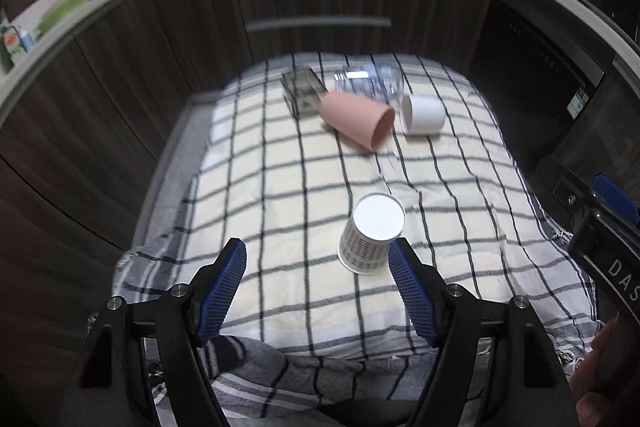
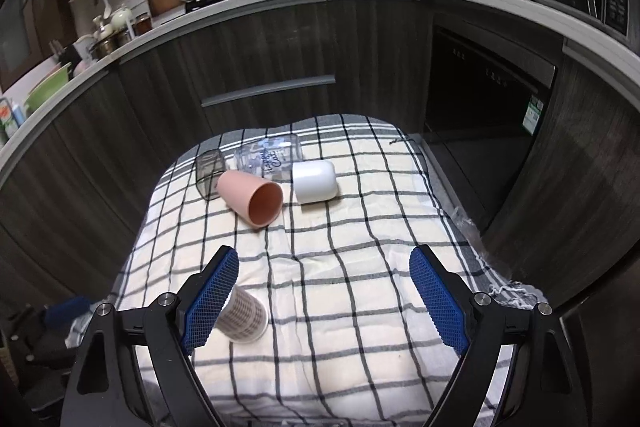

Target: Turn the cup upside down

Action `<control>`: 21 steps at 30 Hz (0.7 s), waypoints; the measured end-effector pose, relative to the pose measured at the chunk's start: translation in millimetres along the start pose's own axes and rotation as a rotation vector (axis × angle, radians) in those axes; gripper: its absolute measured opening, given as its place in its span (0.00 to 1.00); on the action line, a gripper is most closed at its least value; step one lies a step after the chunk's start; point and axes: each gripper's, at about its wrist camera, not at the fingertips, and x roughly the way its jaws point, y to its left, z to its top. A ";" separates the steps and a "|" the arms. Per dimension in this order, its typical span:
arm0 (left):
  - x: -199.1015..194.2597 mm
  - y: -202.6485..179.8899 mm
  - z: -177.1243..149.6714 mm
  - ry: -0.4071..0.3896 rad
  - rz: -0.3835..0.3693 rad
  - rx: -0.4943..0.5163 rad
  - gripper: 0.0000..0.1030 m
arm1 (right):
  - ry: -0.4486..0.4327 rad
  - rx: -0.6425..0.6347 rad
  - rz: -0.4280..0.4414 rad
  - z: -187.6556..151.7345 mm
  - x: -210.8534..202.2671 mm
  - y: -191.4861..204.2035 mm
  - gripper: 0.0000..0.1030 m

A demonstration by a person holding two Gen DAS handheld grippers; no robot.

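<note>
You are holding the left gripper [image 1: 318, 259] with its blue-padded fingers [image 1: 222, 291] spread wide and nothing between them, hovering just above the checked cloth [image 1: 280, 187]. The patterned paper cup [image 1: 370, 235] is standing upside down on that cloth, flat base up and rim down, just beyond the left gripper's right fingertip and apart from it. Your right gripper [image 2: 324, 263] is also gaping, its jaws released and gripping nothing; in its view the same paper cup [image 2: 244, 315] is sitting partly behind its left finger.

Farther from the paper cup, toward the dark cabinet [image 2: 280, 47], the pink cup [image 2: 250, 197] is lying on its side with its mouth facing you. Just beside the pink cup, the white cup [image 2: 314, 181] is lying on its side too. Behind the pink cup, a clear glass with lettering [image 2: 268, 157] and a smoky square tumbler [image 2: 210, 173] are also lying on the cloth.
</note>
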 end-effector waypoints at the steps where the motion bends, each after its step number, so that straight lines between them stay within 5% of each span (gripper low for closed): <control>1: -4.3 1.2 -1.8 -0.015 0.004 -0.003 0.72 | -0.010 -0.010 0.001 -0.9 -5.7 1.5 0.85; 4: -20.4 6.1 -8.8 -0.076 0.023 -0.017 0.82 | -0.035 -0.038 0.004 -4.2 -22.5 6.8 0.86; 15: -72.5 18.5 -28.8 -0.263 0.083 -0.069 0.86 | -0.088 -0.094 0.019 -13.8 -63.9 20.3 0.89; 21: -82.3 25.0 -36.5 -0.293 0.097 -0.087 0.88 | -0.126 -0.118 0.023 -16.4 -79.5 26.3 0.92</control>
